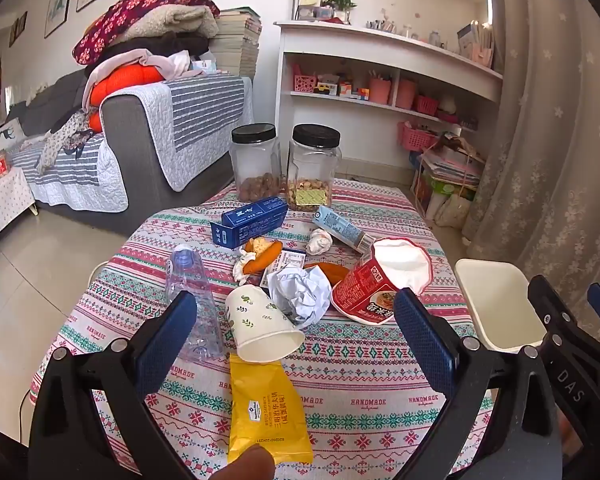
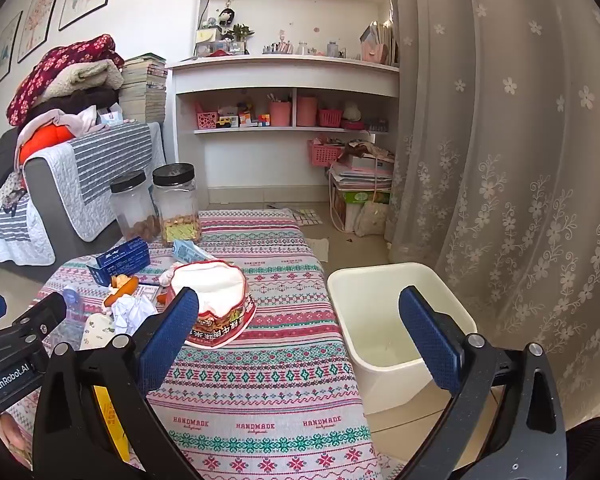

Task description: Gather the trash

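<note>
Trash lies on a patterned tablecloth [image 1: 360, 376]: a yellow snack wrapper [image 1: 266, 408], a tipped paper cup [image 1: 260, 328], a clear plastic bottle [image 1: 194, 300], crumpled white paper [image 1: 300, 292], a red instant-noodle bowl [image 1: 380, 280] on its side, blue boxes [image 1: 248, 220] and orange peel [image 1: 262, 260]. My left gripper [image 1: 296, 336] hovers open above the cup and wrapper, gripping nothing. My right gripper [image 2: 300, 332] is open too, over the table's right edge between the noodle bowl [image 2: 216, 304] and a cream bin [image 2: 384, 320] on the floor.
Two black-lidded jars [image 1: 284, 164] with snacks stand at the table's far edge. A sofa [image 1: 132, 140] piled with blankets is at the left, white shelves [image 2: 284, 100] behind, a lace curtain [image 2: 520, 200] at the right. A fingertip [image 1: 248, 462] shows at the bottom.
</note>
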A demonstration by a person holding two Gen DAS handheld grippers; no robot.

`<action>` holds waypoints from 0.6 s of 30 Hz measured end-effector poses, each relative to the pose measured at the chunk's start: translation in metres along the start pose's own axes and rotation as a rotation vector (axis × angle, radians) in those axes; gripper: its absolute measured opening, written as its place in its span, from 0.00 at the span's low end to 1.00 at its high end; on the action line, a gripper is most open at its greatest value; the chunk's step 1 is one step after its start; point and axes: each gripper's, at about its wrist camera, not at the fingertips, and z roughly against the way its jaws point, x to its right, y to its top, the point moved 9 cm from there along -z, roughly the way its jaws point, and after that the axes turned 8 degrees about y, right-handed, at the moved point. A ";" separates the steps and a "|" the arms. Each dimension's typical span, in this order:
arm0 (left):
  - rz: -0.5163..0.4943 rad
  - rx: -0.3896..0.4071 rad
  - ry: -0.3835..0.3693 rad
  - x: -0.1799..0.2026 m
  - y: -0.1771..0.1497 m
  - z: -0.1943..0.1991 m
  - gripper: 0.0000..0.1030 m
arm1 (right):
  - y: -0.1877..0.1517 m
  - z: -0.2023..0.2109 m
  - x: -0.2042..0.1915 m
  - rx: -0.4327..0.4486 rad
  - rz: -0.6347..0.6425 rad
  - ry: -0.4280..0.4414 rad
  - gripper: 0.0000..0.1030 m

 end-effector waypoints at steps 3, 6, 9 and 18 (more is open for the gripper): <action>0.000 0.001 0.000 0.000 0.000 0.000 0.93 | 0.000 0.001 0.000 0.000 -0.001 0.001 0.93; -0.001 0.000 0.000 0.000 0.000 0.000 0.93 | 0.001 0.001 -0.001 -0.001 -0.001 0.000 0.94; 0.000 0.000 0.001 0.000 0.000 0.000 0.93 | 0.001 0.002 0.000 0.000 -0.002 0.001 0.94; 0.001 -0.003 0.003 -0.004 -0.001 -0.001 0.93 | 0.001 0.002 -0.001 0.000 -0.003 0.002 0.94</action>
